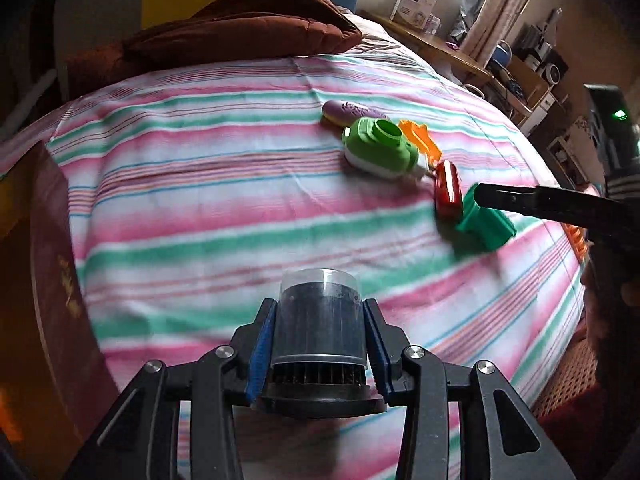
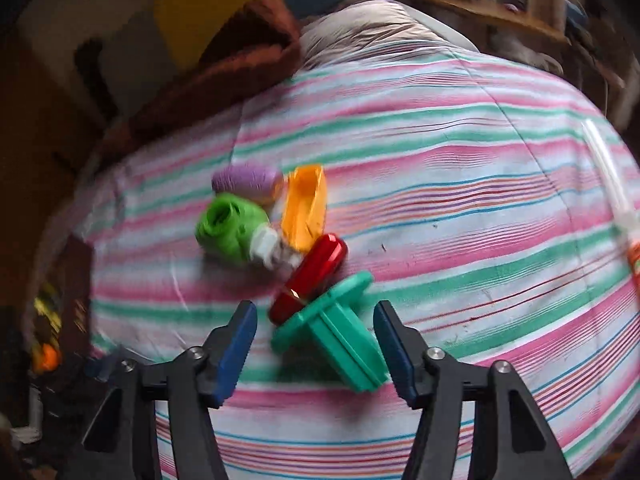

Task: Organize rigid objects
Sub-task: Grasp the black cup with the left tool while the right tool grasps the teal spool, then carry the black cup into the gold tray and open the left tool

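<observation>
My left gripper (image 1: 319, 308) is shut on a dark cylinder with a clear cap (image 1: 320, 332), held over the striped bed sheet (image 1: 200, 200). Farther right a row of toys lies on the sheet: a purple piece (image 1: 352, 111), a green camera-like toy (image 1: 380, 148), an orange piece (image 1: 420, 136), a red piece (image 1: 448, 190) and a teal flanged piece (image 1: 486, 226). My right gripper (image 2: 315, 312) is open. The teal piece (image 2: 340, 340) lies between its blue pads without touching them and rests against the red piece (image 2: 312, 276).
A brown blanket (image 1: 248, 28) is bunched at the head of the bed. A dark red box (image 1: 52, 260) stands at the left edge. A wooden table (image 1: 440, 48) with a white box (image 1: 416, 2) lies beyond the bed. A clear tube (image 2: 608, 176) rests at the right.
</observation>
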Available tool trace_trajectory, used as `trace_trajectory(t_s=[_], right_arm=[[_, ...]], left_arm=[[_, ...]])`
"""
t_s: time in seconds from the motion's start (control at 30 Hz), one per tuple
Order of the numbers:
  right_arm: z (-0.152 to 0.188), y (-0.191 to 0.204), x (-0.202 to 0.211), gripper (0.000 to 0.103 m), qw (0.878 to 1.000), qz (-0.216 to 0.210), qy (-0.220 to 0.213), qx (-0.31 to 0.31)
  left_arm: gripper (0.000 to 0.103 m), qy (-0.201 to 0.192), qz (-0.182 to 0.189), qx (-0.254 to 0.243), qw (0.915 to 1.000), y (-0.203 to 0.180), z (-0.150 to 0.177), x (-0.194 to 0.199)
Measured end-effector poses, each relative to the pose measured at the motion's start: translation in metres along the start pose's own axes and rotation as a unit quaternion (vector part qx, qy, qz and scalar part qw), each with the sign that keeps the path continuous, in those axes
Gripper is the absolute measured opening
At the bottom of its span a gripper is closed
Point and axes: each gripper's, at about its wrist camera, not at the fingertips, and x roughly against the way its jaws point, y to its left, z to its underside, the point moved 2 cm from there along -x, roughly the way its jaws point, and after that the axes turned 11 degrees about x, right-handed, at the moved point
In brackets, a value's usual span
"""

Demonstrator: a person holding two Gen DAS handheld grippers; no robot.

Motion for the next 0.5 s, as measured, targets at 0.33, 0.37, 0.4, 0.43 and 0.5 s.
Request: trace_trajectory(t_s=[0.33, 0.37, 0.4, 0.43, 0.5], right_arm=[[0.01, 0.013, -0.03, 0.031, 0.993, 0.057, 0.058, 0.08], [0.011, 0.015, -0.03, 0.03, 0.993, 0.059, 0.056, 0.086], [0.01, 0.018, -0.031, 0.03, 0.992, 0.065, 0.051, 0.092], [0.01, 0.02, -0.031, 0.03, 0.992, 0.066, 0.05, 0.095], [0.011, 0.023, -0.034, 0.03, 0.991, 0.07, 0.048, 0.1]], left_arm=[[0.043, -0.015, -0.007, -0.006, 0.9998, -0.003, 0.012, 0.002], [0.043, -0.018, -0.007, -0.008, 0.9998, -0.003, 0.012, 0.001], [0.043, -0.018, -0.006, -0.008, 0.9998, -0.004, 0.012, 0.002], [0.043, -0.017, -0.002, -0.005, 0.9998, -0.004, 0.014, 0.003], [0.043, -0.021, 0.003, -0.004, 0.9998, -0.005, 0.017, 0.008]])
